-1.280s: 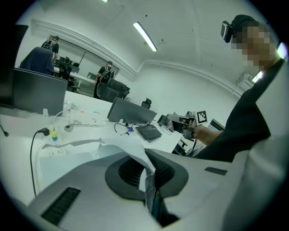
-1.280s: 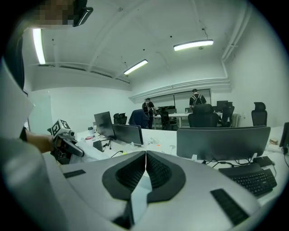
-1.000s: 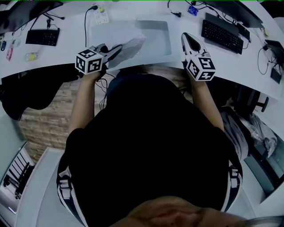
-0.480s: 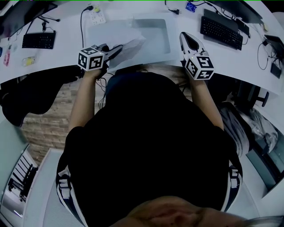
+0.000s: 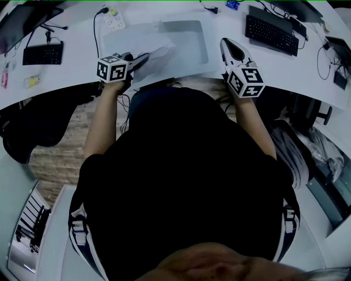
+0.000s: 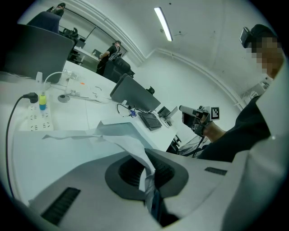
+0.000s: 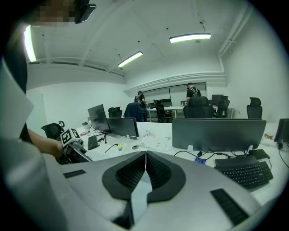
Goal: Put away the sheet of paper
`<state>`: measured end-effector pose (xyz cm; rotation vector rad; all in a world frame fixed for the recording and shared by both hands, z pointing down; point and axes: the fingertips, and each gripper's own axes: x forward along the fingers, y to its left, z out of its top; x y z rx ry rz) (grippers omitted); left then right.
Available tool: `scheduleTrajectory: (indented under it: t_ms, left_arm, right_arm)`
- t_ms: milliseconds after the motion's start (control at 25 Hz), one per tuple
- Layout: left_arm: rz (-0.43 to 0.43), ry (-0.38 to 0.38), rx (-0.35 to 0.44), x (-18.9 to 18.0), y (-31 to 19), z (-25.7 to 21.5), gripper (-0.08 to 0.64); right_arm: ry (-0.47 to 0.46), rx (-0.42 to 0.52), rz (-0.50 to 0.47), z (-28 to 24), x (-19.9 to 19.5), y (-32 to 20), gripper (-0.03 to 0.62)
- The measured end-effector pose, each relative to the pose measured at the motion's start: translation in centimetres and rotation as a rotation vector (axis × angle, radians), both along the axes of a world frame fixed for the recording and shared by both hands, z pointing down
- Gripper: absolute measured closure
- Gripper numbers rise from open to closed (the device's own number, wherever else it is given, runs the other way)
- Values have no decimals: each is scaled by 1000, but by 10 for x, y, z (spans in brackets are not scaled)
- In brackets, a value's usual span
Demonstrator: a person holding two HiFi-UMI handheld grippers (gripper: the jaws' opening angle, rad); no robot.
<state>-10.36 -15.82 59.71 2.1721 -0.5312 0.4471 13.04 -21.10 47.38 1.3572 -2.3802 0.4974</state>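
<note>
A crumpled white sheet of paper hangs over the white desk, and my left gripper is shut on its near corner. In the left gripper view the paper runs up from between the closed jaws of the left gripper and fans out to the left. Just beyond it on the desk lies a flat grey tray-like rectangle. My right gripper hovers over the desk's front edge to the right, jaws together and nothing between them. In its own view the right gripper points across the desk.
A black keyboard lies at the back right, another keyboard at the left. A white power strip with a cable sits behind the paper. A dark monitor stands ahead of the right gripper. A black chair is left of the person.
The left gripper, still holding the paper, has edged slightly farther over the desk. The right gripper has hardly moved.
</note>
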Motion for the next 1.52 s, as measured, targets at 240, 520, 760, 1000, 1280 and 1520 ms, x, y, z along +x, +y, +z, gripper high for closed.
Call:
scheduleTrajectory:
  t_ms: [240, 520, 760, 1000, 1280, 1520]
  left_arm:
    - [5, -10, -42, 1, -7, 20, 540]
    - [-2, -26, -92, -4, -10, 50, 540]
    - [-7, -45, -109, -9, -11, 69, 540]
    - [-24, -56, -140, -12, -10, 86, 540]
    - [-51, -89, -177, -18, -10, 112, 540]
    - [-72, -101, -198, -18, -12, 127, 540]
  right_arm:
    - [4, -11, 9, 2, 3, -2, 577]
    - [9, -27, 7, 8, 1, 0, 577]
    - [18, -46, 17, 15, 2, 2, 577]
    - [17, -52, 19, 18, -1, 3, 577]
    - [18, -64, 26, 22, 0, 6, 577]
    - [21, -75, 38, 26, 6, 8, 577]
